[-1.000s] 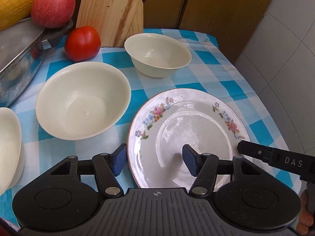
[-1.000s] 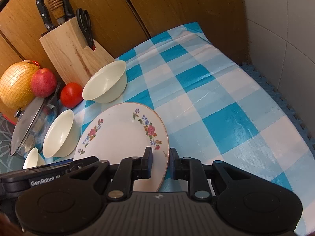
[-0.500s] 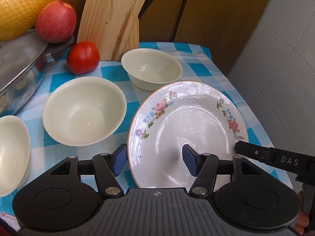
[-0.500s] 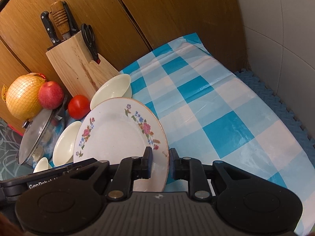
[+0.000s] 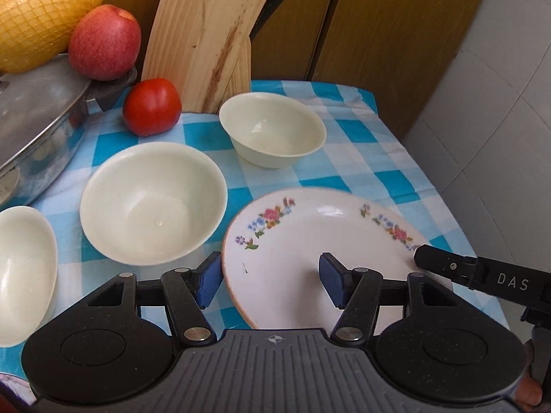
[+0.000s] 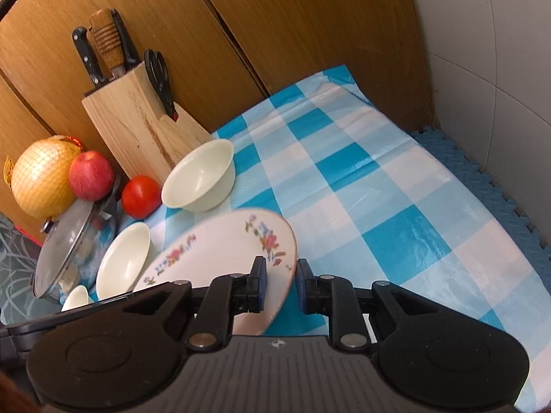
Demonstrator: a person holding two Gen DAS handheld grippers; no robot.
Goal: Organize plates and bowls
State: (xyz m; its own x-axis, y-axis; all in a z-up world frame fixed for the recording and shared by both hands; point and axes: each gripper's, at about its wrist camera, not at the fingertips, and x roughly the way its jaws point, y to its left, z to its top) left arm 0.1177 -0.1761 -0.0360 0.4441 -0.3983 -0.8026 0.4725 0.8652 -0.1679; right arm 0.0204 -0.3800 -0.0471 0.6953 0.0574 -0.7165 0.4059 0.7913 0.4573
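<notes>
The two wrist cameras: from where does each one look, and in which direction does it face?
Left wrist: sits behind the open left gripper, looks down over the floral plate and cream bowls; a fingertip shows at the bottom right corner.
Right wrist: sits behind the right gripper, shut on the plate's rim, looks down toward the knife block; no hand clearly shows.
Shared: plate, bowls, tomato, checked cloth.

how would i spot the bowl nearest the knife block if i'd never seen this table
Find the wooden knife block standing against the cabinet at the back of the blue checked tablecloth. Right at its foot sits a cream bowl, with a red tomato to its left. It is the farthest back of the cream bowls and the smallest and steepest-sided.
</notes>
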